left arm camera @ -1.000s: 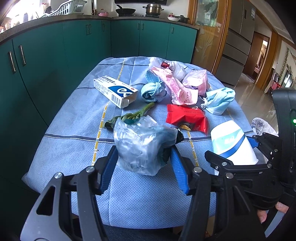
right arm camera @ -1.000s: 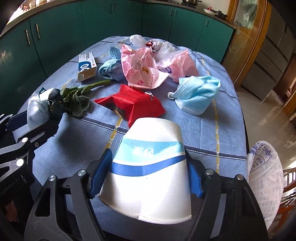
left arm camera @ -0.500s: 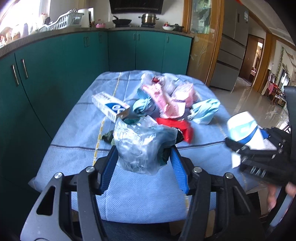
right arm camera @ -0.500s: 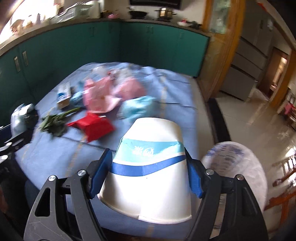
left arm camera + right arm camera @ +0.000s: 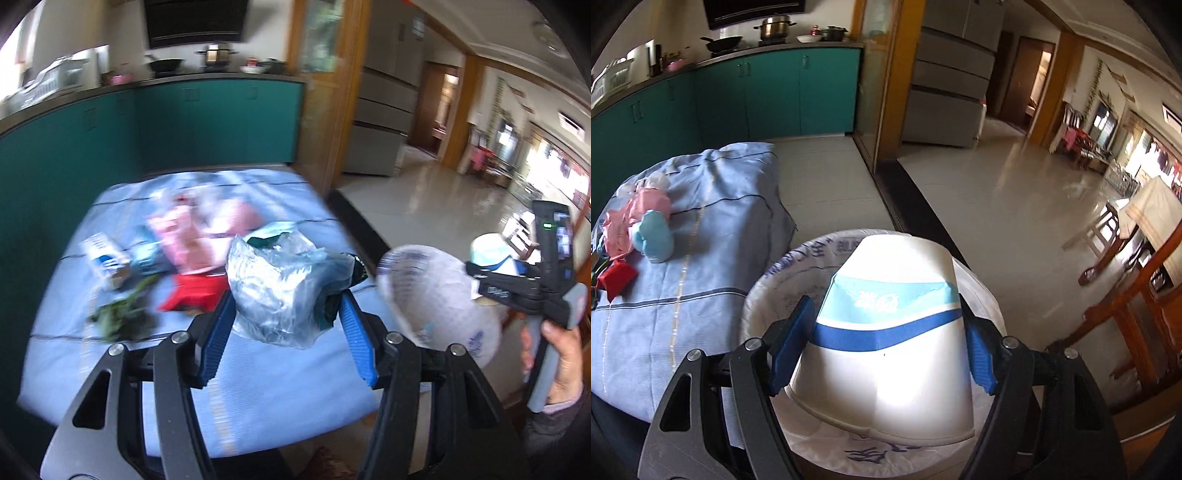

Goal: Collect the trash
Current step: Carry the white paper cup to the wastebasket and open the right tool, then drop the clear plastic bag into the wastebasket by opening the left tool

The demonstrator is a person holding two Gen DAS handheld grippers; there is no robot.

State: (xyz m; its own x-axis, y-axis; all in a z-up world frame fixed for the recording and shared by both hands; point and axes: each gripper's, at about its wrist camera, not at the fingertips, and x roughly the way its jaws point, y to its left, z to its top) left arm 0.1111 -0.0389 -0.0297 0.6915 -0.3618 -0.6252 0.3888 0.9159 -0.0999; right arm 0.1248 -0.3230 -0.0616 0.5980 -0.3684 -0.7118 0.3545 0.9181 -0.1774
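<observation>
My right gripper (image 5: 882, 347) clamps a white paper cup (image 5: 886, 328) with a blue band, the blue pads pressing its two sides at the lower middle of the frame; the cup is upside down, its closed base pointing up and away from me, its long axis running along my fingers; directly under and behind it sits the trash bin lined with a white printed bag (image 5: 798, 266), its rim ringing the cup. My left gripper (image 5: 288, 317) is closed on a crumpled clear plastic bag (image 5: 284, 284) with something dark inside, held at frame centre above the blue cloth of the table (image 5: 258, 387); beyond it, blurred, lie a red wrapper (image 5: 192, 295), pink bags (image 5: 207, 229), a small box (image 5: 105, 258) and green stalks (image 5: 122, 317) at centre left; the bin shows just right of the bag.
</observation>
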